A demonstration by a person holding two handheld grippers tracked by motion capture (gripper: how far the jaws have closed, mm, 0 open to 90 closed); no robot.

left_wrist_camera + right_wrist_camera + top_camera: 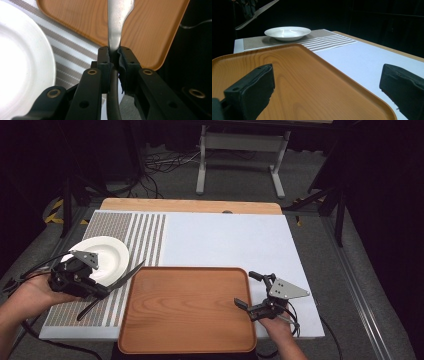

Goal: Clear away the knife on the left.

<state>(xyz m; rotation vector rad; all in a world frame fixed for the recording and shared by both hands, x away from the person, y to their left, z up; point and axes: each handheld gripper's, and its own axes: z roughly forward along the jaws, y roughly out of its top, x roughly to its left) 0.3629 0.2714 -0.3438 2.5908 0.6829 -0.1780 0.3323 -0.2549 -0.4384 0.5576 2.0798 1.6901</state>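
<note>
Lower right of the high view: right gripper (246, 289), jaws spread wide, straddling the right rim of the wooden tray (187, 312), nothing between them. Lower left: left gripper (102, 291), jaws pressed together on a knife (111, 288), pinched near the junction of dark handle and metal blade (117, 22); blade projects toward the tray. Judgement: knife is light, rigid, smooth, liable to pivot or slip; grip the handle squarely, close to the blade. Farther, upper left: white plate (107, 255) on striped mat (145, 235); fragile, untouched.
</note>
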